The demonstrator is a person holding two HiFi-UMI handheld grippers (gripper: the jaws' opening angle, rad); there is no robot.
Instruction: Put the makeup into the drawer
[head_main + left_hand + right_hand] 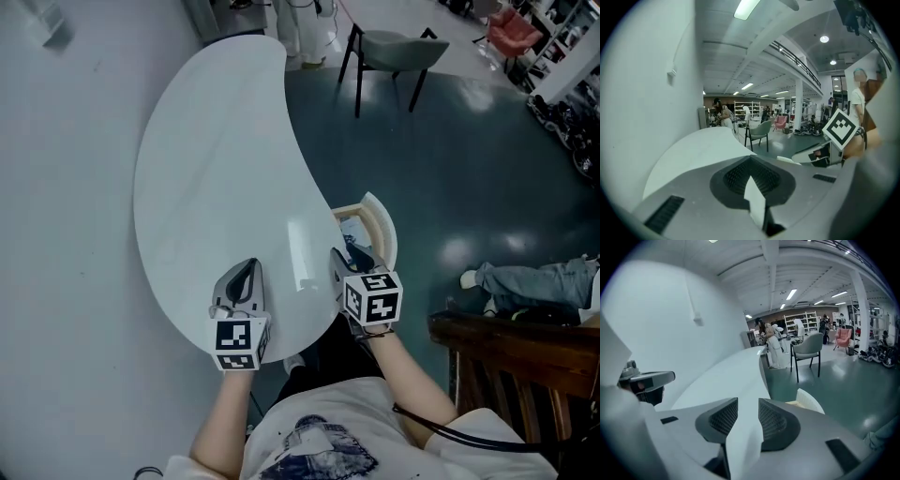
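The white curved table [216, 178] carries nothing that I can see. At its right edge a drawer [382, 225] with a cream rounded front stands pulled out; small items lie inside, too small to tell what they are. My left gripper [247, 269] is over the table's near edge, shut and empty; in the left gripper view its jaws [751, 161] meet. My right gripper [349, 251] is beside the drawer, at the table's edge. In the right gripper view it [747, 416] is open with only the tabletop showing in the gap. The drawer front [812, 402] shows just beyond it.
A white wall [56, 187] runs along the table's left side. A grey chair [394, 49] stands on the dark floor beyond the table. At the right are a dark wooden piece of furniture [506, 342] and a seated person's legs [534, 281].
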